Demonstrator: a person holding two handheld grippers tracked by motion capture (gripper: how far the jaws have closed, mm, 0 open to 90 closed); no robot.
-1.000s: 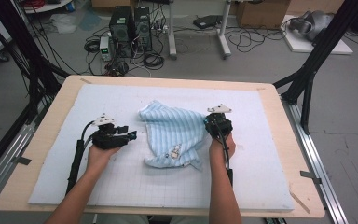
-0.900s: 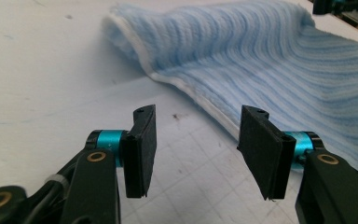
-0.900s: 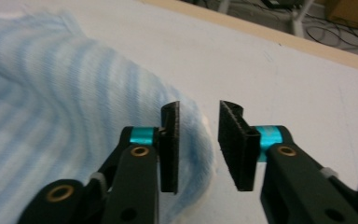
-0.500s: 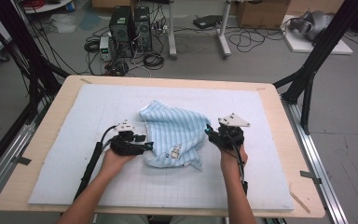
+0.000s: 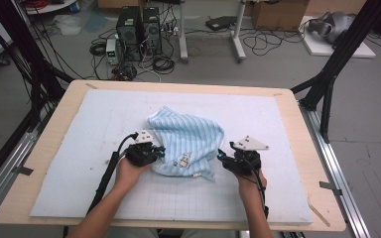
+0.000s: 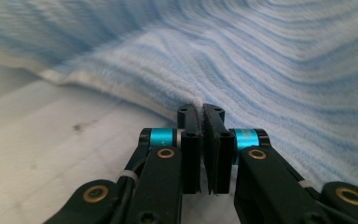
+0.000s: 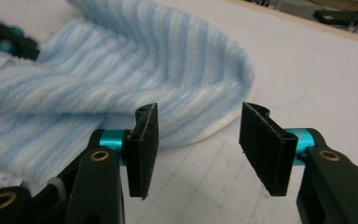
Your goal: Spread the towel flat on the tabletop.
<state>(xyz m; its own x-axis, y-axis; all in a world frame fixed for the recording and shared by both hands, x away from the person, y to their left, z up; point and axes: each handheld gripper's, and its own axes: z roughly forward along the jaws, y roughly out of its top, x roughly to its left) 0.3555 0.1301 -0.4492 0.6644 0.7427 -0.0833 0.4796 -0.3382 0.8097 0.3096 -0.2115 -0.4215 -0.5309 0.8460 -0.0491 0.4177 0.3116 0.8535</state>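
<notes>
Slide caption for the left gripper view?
Left tongs shut on the hem of the blue striped towel lying on the pale mat.

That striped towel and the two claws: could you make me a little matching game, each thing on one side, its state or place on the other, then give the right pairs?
Things:
1. left claw
2. right claw
3. towel
4. foam mat

States or places:
A. lies crumpled, blue and white stripes
B. jaws apart, nothing between them, just beside the towel's edge
C. pale sheet covering the wooden table
D. jaws closed together at the towel's hem

Pairs: 1-D, 2-B, 3-A, 4-C
</notes>
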